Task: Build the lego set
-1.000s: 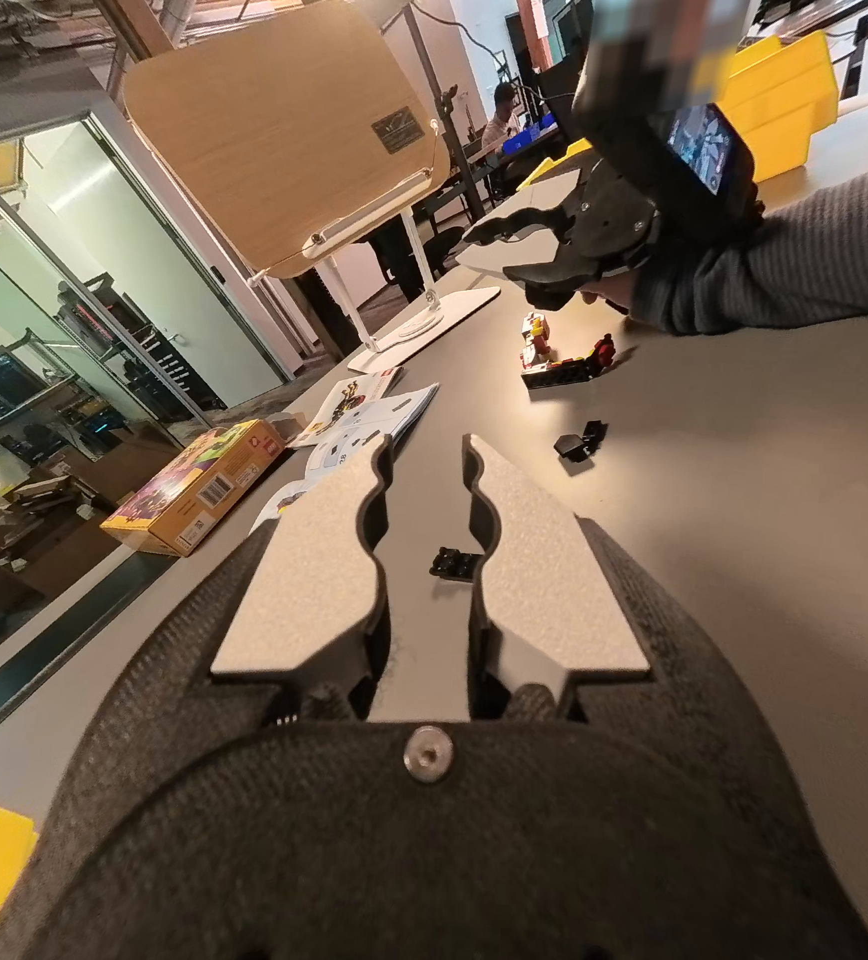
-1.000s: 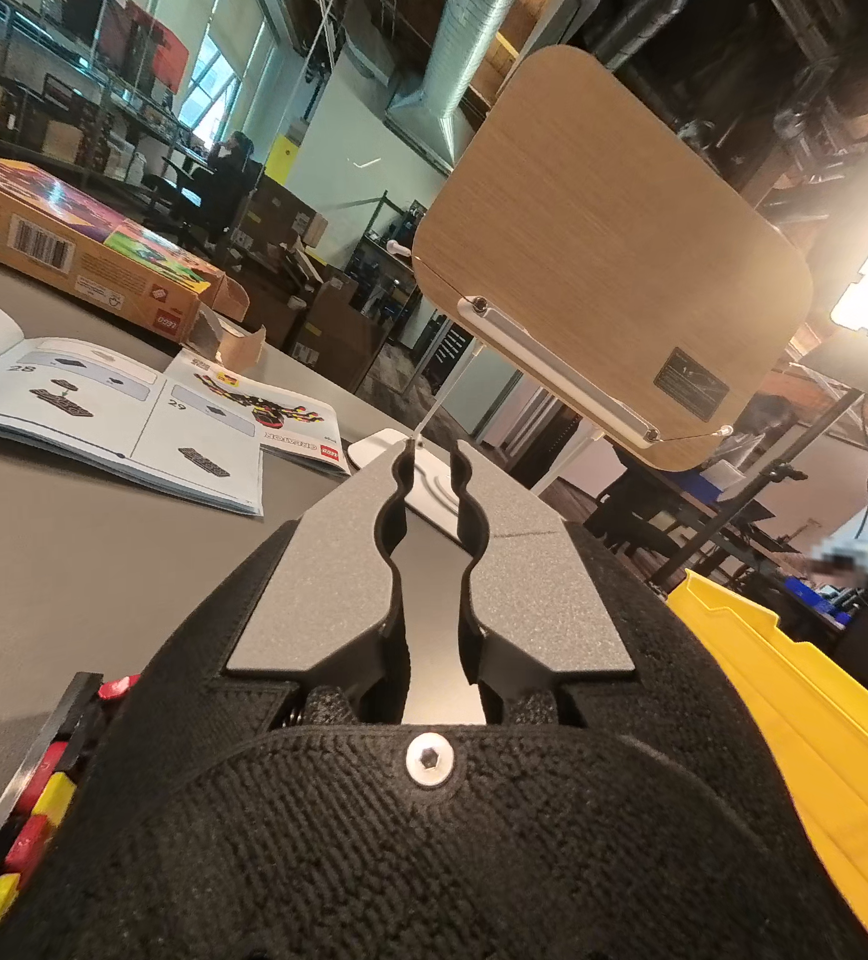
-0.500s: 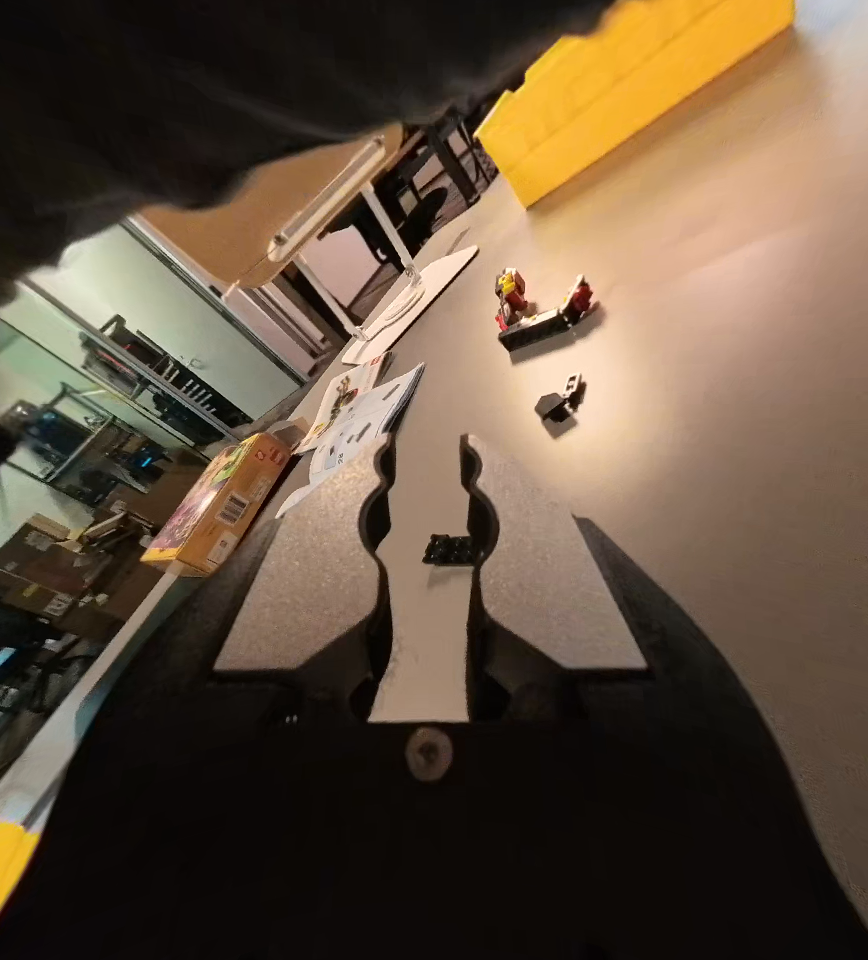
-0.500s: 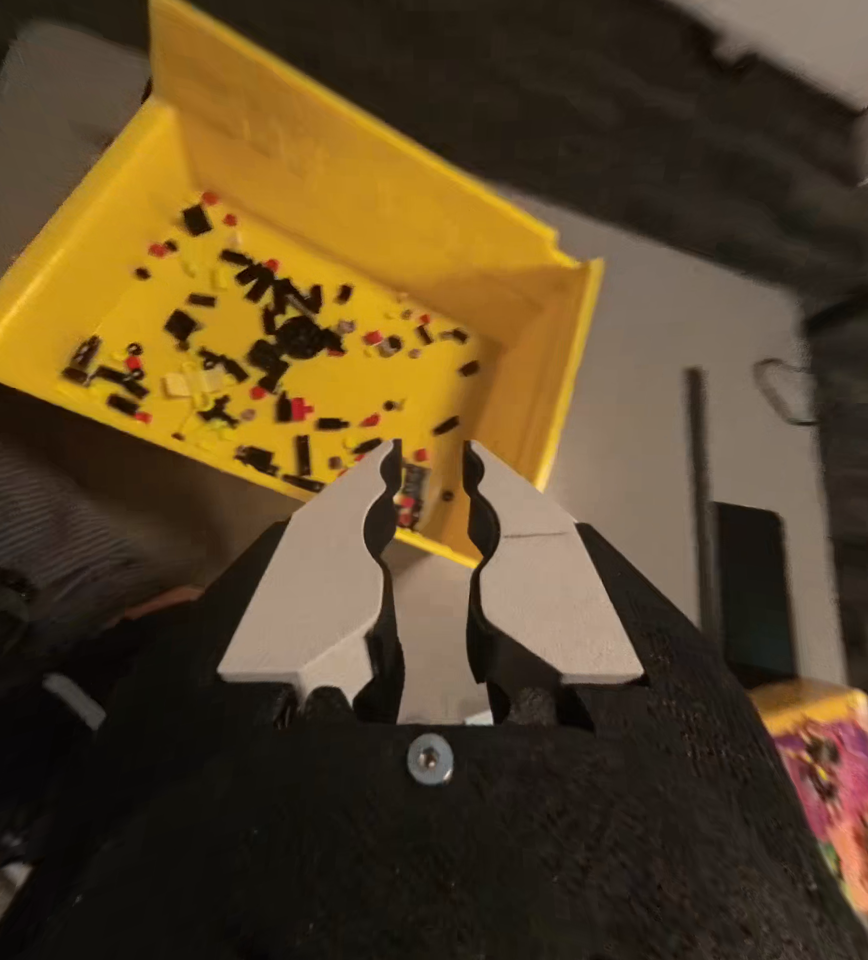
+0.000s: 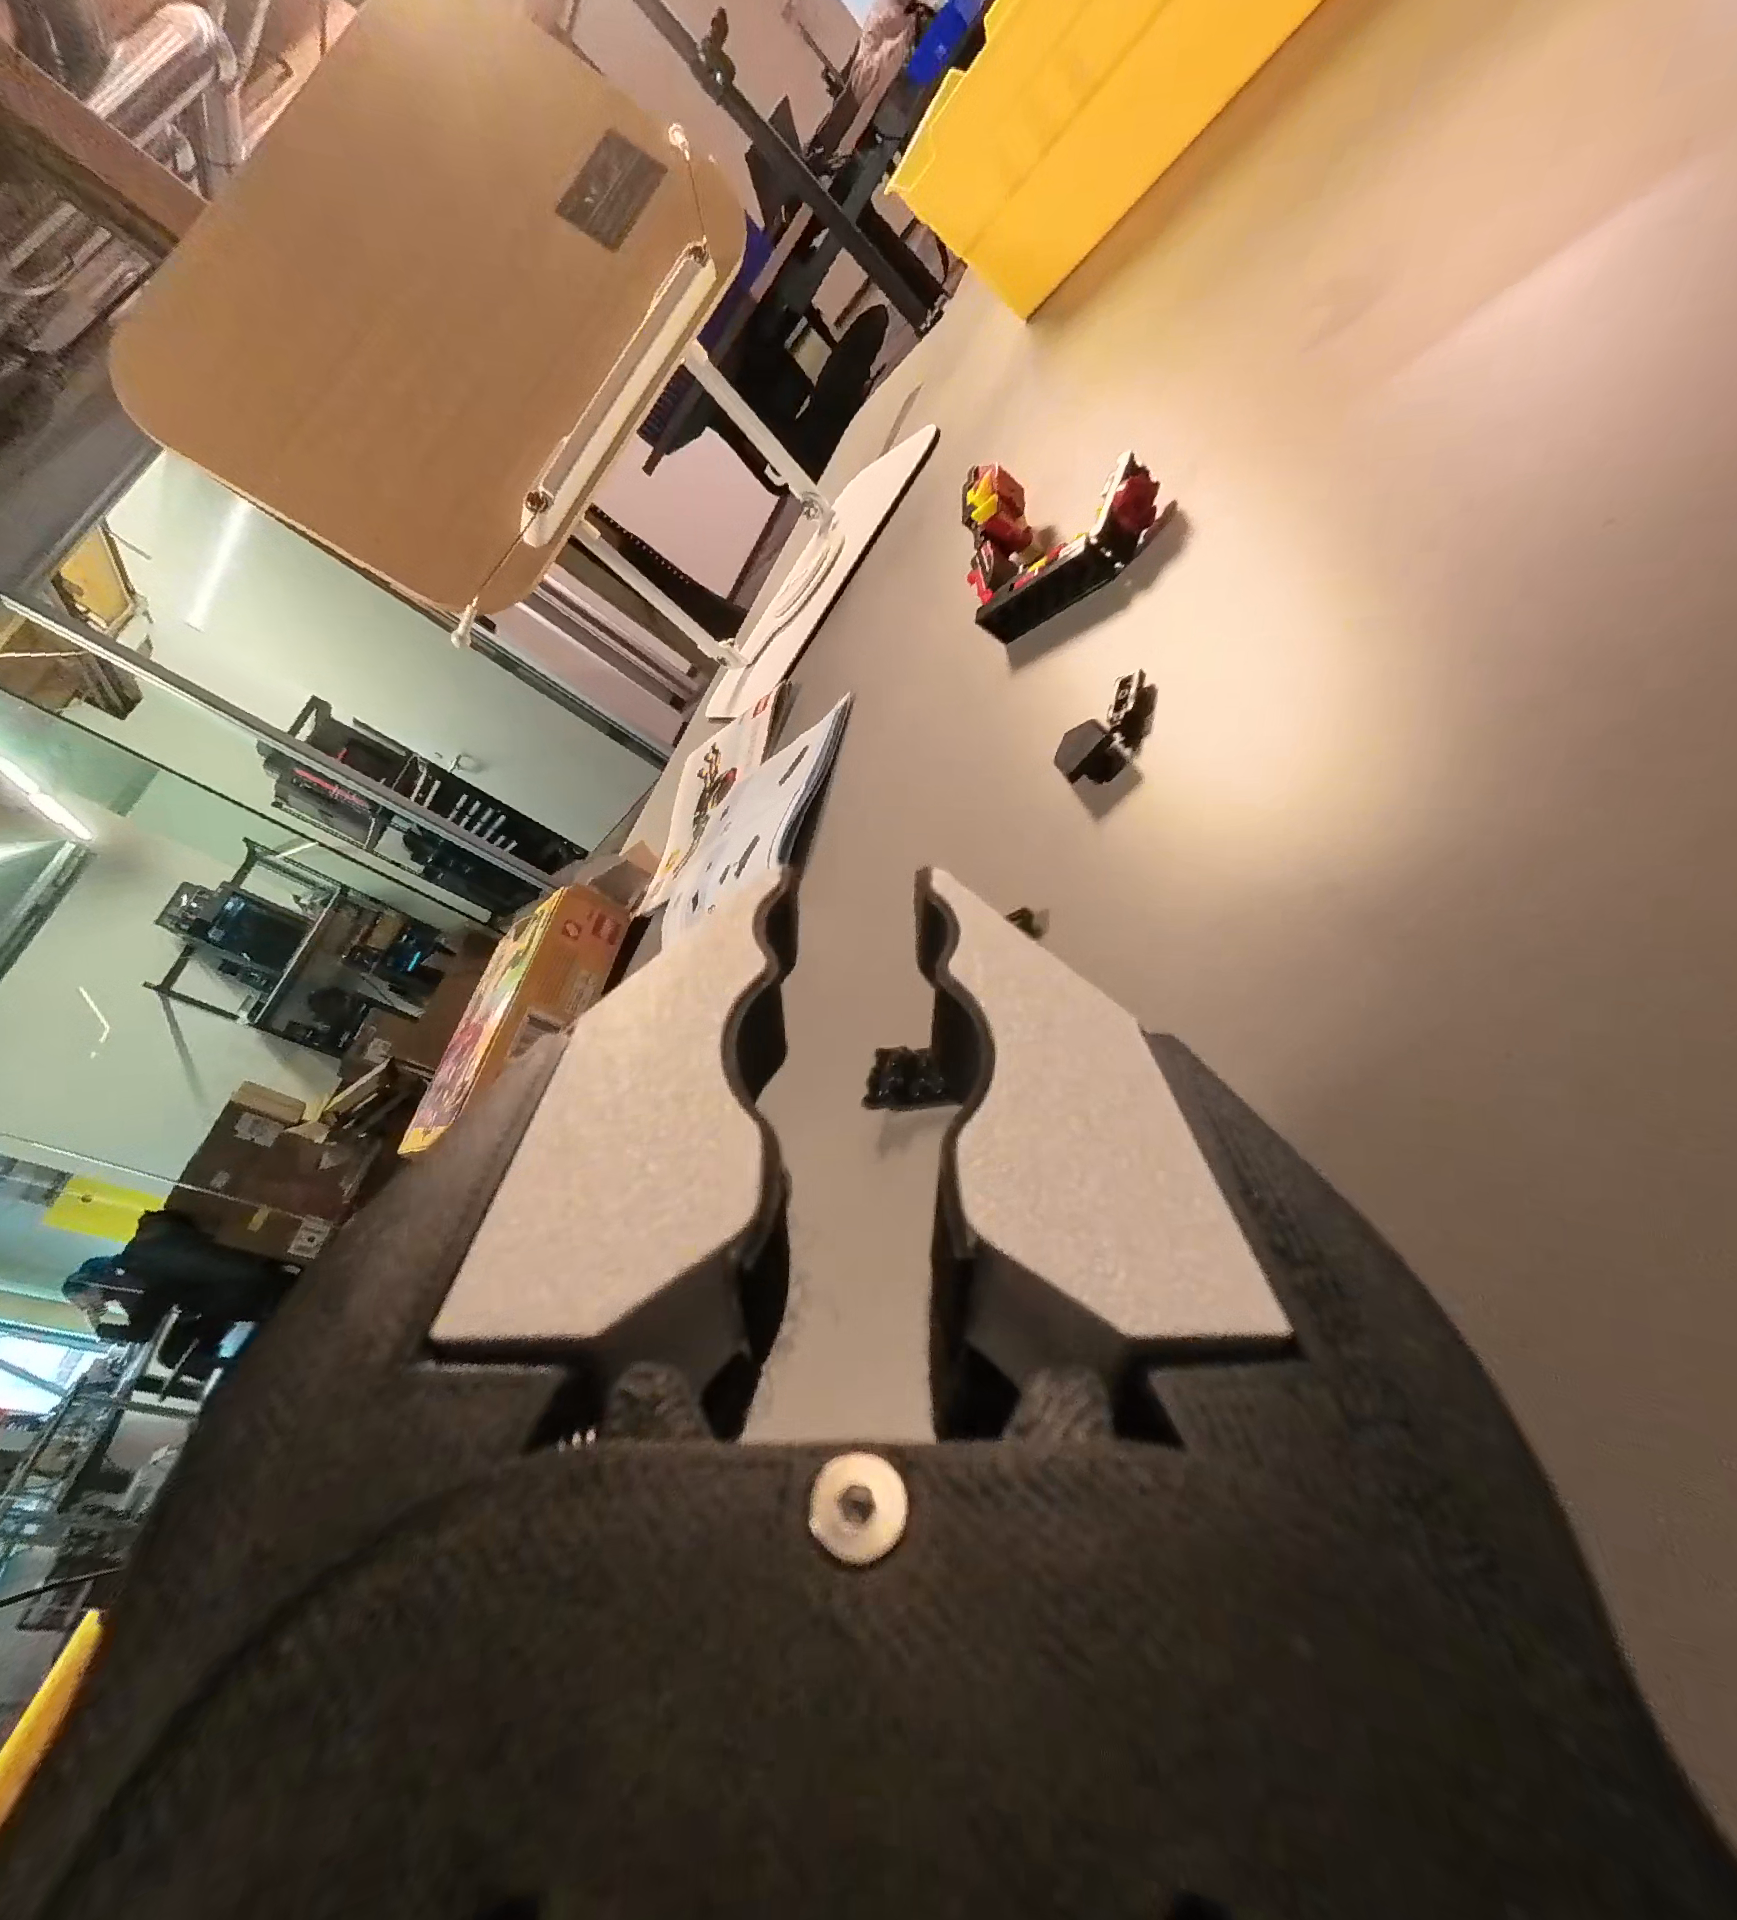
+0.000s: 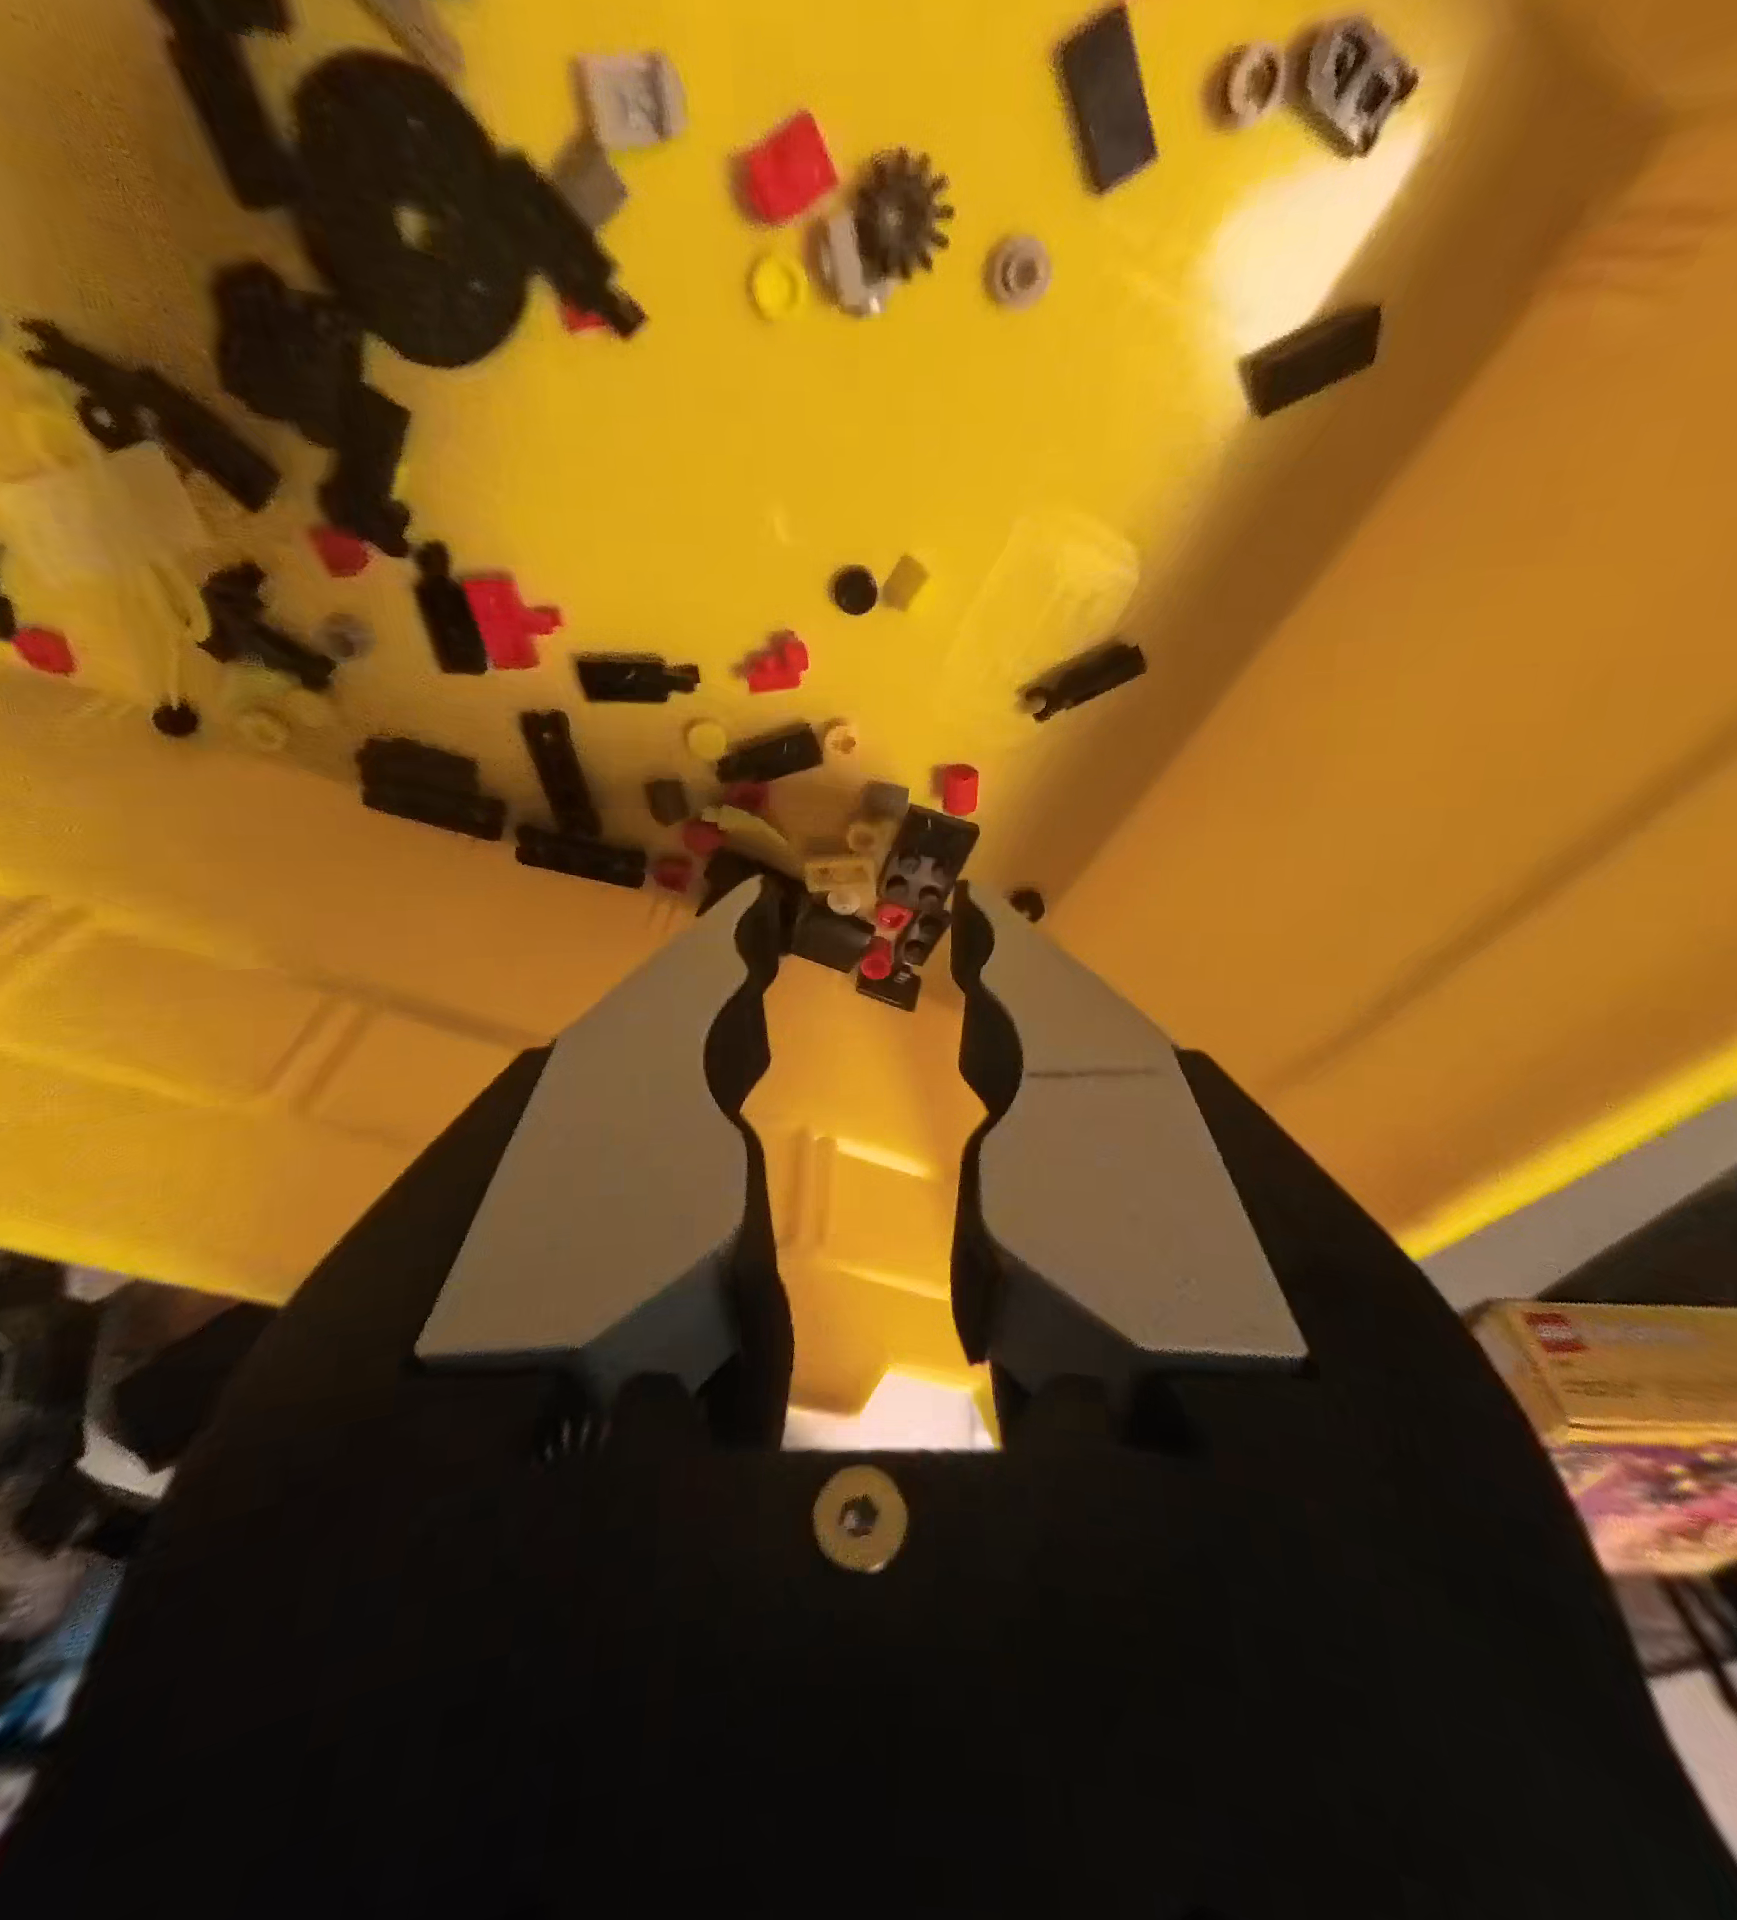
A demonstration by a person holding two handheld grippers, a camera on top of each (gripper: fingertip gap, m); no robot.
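Observation:
In the left wrist view my left gripper (image 5: 853,894) is open and empty, low over the grey table (image 5: 1466,935). A small black lego piece (image 5: 903,1076) lies on the table between its fingers. Farther off stand a red and black partial build (image 5: 1061,540) and a small black assembly (image 5: 1108,727). In the right wrist view my right gripper (image 6: 859,899) is open and empty, pointing down into a yellow bin (image 6: 1363,727). Its tips hover over a cluster of black, tan and red pieces (image 6: 890,894). Several loose black, red and grey pieces (image 6: 490,623) are scattered across the bin floor.
An open instruction booklet (image 5: 750,821) and the colourful set box (image 5: 521,1008) lie at the table's left edge; the box also shows in the right wrist view (image 6: 1674,1455). A wooden book stand (image 5: 428,312) rises behind. A yellow bin (image 5: 1082,135) sits at the far end. The gap from one gripper's tips to the other's is roughly 25 centimetres.
My right gripper has swung from the book stand over to the yellow bin, dropped in close above the pieces and opened wider. My left gripper has stayed near the black piece, tilting; the other arm left its view.

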